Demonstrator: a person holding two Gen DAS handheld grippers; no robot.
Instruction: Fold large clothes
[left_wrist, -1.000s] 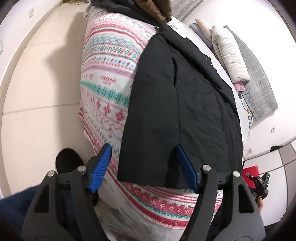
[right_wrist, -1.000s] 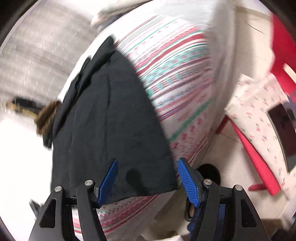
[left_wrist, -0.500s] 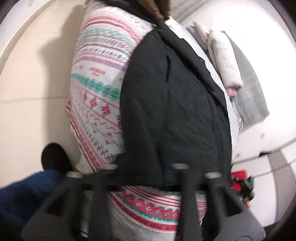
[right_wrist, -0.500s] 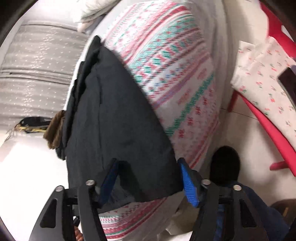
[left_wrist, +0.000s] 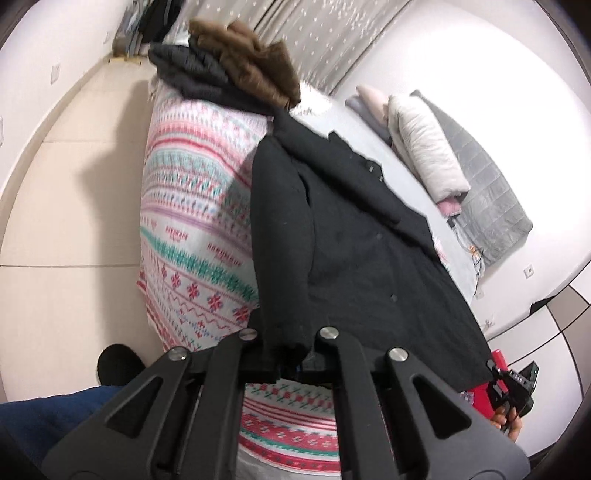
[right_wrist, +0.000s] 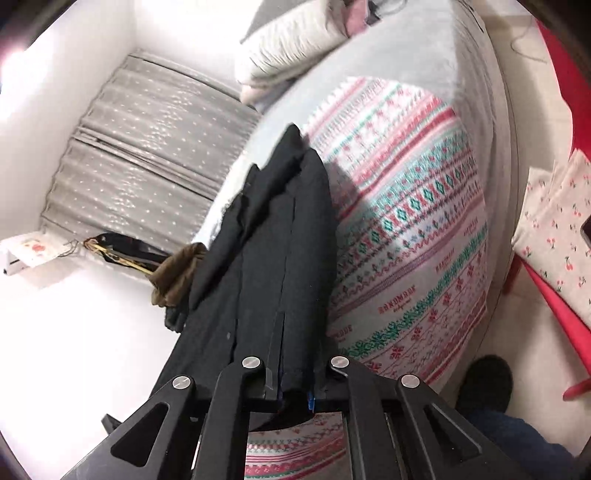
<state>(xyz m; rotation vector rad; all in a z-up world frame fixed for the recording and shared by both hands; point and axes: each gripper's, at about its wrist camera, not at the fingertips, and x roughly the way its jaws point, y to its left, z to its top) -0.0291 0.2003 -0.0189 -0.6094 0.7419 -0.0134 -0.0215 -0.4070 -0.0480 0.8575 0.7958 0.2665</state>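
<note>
Both grippers are clamping the near hem of the long black quilted coat (left_wrist: 354, 236), which is lying lengthwise on the pink-and-teal patterned blanket (left_wrist: 192, 229): left gripper (left_wrist: 291, 363) pinching the left corner, right gripper (right_wrist: 295, 391) the right. Advice: raising both level and carrying the hem toward the collar, keeping it taut so the fold lands square

Both the left gripper (left_wrist: 291, 363) and the right gripper (right_wrist: 295, 391) are matte black plastic linkages with triangular cut-outs and round silver screws; a sliver of blue pad shows on each. The person wears dark blue trousers (left_wrist: 55, 410) and black shoes (right_wrist: 484, 384)
</note>
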